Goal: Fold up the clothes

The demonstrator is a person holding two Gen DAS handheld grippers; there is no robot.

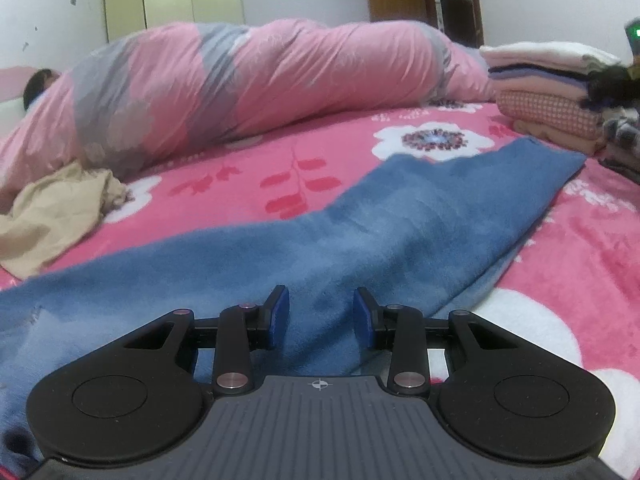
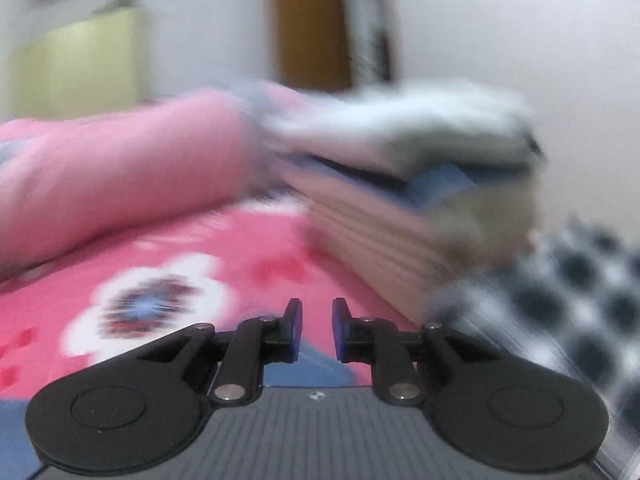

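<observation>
Clearly, the bed with the pink flowered blanket [image 1: 248, 184] carries a long blue fleece garment [image 1: 360, 236], lying flat. Over it, the left hand-held gripper [image 1: 322, 316] stands apart, touching nothing. Beside a stack of folded clothes [image 2: 400, 184], the right hand-held gripper [image 2: 317, 330] is slightly apart, empty.

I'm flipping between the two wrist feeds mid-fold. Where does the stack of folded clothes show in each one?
Left wrist view: the stack of folded clothes sits at the far right edge, beyond the blue garment.
Right wrist view: the same stack fills the centre right, blurred, above the gripper.
Shared landmark: the white flower with the dark centre on the pink bedspread, just left of the stack in both.
</observation>
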